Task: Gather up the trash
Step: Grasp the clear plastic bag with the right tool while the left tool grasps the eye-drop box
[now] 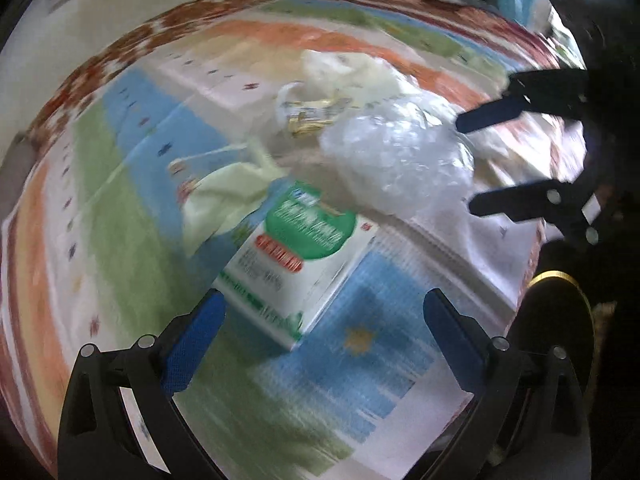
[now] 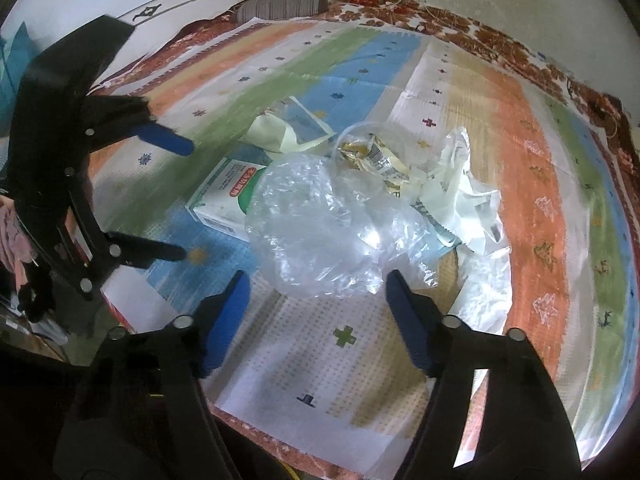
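Note:
Trash lies in a heap on a striped bed sheet (image 2: 532, 184). A white and green carton (image 1: 296, 268) lies just ahead of my left gripper (image 1: 325, 300), which is open, its blue pads either side of the carton's near corner without touching it. A crumpled clear plastic bag (image 2: 320, 224) lies in front of my right gripper (image 2: 316, 280), also open, with the bag's near edge between the fingertips but not pressed. Behind the bag are a clear cup holding yellow wrappers (image 2: 372, 156), a white plastic bag (image 2: 464, 200) and a pale yellow sheet (image 2: 276, 134). The left gripper (image 2: 186, 200) shows at the left of the right wrist view.
A striped bolster (image 2: 284, 4) lies at the bed's far end against a white headboard (image 2: 180, 4). The wall runs along the far side. The bed's near edge (image 2: 280, 440) is just below my right gripper. A dark round object with a gold rim (image 1: 560, 280) sits at the right.

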`<state>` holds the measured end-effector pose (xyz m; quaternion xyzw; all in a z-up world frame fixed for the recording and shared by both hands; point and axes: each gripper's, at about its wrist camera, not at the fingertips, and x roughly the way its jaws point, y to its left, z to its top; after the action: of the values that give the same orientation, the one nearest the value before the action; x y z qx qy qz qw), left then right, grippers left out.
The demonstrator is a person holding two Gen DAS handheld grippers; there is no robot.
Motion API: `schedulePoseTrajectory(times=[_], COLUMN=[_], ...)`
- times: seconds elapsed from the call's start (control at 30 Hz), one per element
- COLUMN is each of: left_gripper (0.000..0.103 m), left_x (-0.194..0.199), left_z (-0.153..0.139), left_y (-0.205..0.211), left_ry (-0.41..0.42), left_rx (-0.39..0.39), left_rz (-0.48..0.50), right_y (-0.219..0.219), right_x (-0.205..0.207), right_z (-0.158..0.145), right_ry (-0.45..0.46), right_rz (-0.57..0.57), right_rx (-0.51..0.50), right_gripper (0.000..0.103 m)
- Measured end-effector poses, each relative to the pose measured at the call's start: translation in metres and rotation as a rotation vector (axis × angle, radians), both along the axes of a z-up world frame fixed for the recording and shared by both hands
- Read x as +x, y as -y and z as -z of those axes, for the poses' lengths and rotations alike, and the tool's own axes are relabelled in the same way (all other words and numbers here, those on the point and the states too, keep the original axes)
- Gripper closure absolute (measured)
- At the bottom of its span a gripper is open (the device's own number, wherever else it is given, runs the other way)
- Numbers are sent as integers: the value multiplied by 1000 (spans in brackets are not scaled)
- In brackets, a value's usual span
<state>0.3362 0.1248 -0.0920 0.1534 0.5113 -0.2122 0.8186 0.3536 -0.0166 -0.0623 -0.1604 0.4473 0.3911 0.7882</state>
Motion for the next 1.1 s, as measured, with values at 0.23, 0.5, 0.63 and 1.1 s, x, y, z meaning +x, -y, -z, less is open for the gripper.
schedulePoseTrajectory(times=[0.23, 0.5, 0.63, 1.1], left_gripper=[6, 6, 13, 6], left_x=[26, 36, 36, 37], left_z=[18, 46, 49, 40], left_y=[0, -13, -27, -12], left_ry=[-26, -45, -101, 4], left_rx=[26, 19, -47, -1], left_rz=[77, 86, 21, 58], right_y=[0, -3, -1, 11], right_x=[3, 3, 7, 17], right_z=[6, 16, 21, 12], right_ry=[-52, -86, -106, -175], right_rz=[-12, -16, 7, 30], right_rx=[2, -7, -15, 29], right_gripper=[59, 81, 93, 97])
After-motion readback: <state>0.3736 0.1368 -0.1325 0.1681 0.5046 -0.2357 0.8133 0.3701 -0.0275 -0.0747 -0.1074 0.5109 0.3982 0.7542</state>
